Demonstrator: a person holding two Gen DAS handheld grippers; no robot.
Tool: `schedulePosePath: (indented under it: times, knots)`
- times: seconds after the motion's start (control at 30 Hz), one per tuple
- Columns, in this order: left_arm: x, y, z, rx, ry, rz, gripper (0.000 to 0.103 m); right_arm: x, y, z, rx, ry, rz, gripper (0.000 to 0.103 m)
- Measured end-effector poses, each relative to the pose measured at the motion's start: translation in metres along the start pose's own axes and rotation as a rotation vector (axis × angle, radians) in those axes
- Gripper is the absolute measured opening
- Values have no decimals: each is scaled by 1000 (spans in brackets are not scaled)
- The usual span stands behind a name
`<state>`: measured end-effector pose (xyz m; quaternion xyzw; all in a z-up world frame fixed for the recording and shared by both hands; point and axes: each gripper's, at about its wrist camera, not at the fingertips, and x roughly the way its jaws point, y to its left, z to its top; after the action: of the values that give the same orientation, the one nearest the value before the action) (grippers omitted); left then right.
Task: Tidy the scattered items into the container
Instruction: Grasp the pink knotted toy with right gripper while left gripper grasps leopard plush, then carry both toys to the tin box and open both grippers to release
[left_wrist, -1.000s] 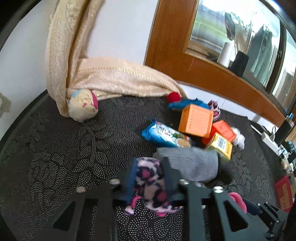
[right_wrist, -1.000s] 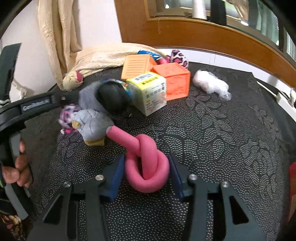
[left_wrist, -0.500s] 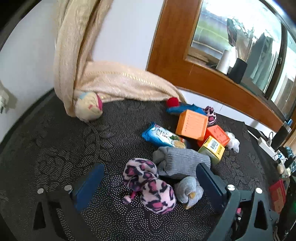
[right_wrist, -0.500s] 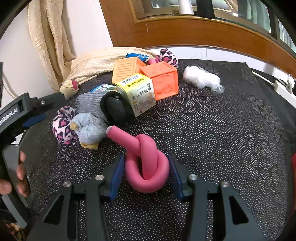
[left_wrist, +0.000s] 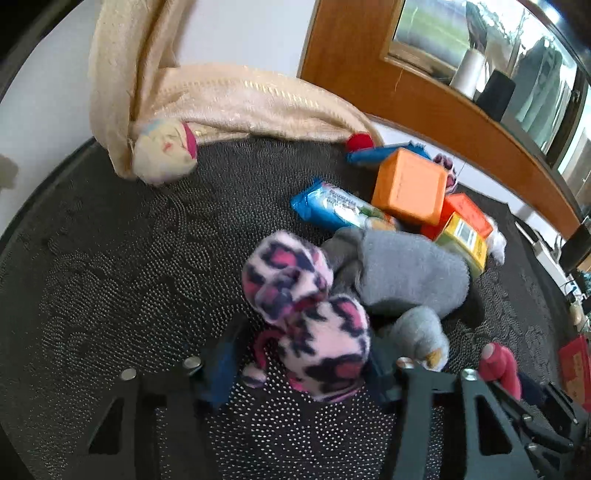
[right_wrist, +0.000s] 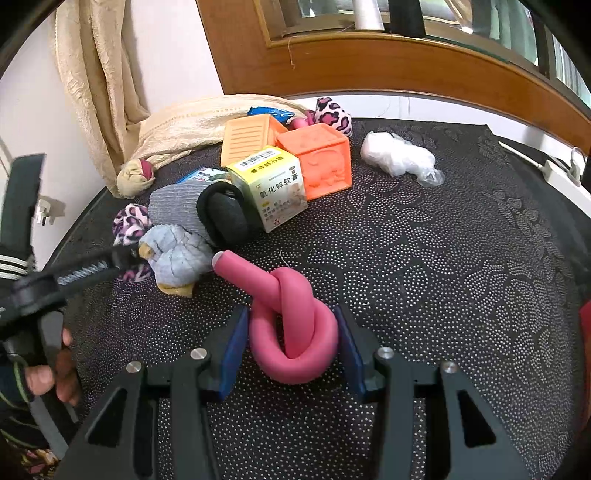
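Note:
My left gripper (left_wrist: 301, 363) is shut on a pink leopard-print fleece sock (left_wrist: 306, 314) on the black patterned cloth; the sock also shows in the right wrist view (right_wrist: 131, 225). Behind it lie a grey sock (left_wrist: 402, 277) and a light blue sock ball (left_wrist: 421, 336). My right gripper (right_wrist: 291, 349) is shut on a knotted pink foam tube (right_wrist: 291, 332) resting on the cloth. No container is in view.
Orange blocks (right_wrist: 317, 166), a yellow-white box (right_wrist: 275, 186), a black sock roll (right_wrist: 223, 214), a blue snack pack (left_wrist: 332, 208), a white plastic wad (right_wrist: 397, 158), a cream sock ball (left_wrist: 162, 151) and a beige curtain (left_wrist: 221, 99) lie around. A wooden window frame (right_wrist: 369, 62) stands behind.
My left gripper was shut on the leopard sock, opened wide and pulled back, then came forward and closed on it again. The right gripper kept hold of the pink tube.

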<state>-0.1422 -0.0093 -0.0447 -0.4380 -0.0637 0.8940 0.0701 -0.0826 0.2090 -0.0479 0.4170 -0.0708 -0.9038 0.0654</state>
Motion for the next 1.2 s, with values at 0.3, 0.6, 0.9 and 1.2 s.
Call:
schedulePosePath:
  times: [0.3, 0.6, 0.9, 1.2]
  knots:
    - [-13, 8, 0, -31, -45, 2, 34, -5, -2, -1, 7, -20, -11, 51]
    - [-46, -14, 5, 40, -171, -1, 34, -15, -7, 1, 15, -56, -11, 51]
    - [-62, -59, -9, 176, -223, -21, 34, -34, -23, 2, 70, -111, -40, 51]
    - [-76, -90, -21, 281, -289, 4, 34, -73, -44, -6, 140, -193, -98, 51]
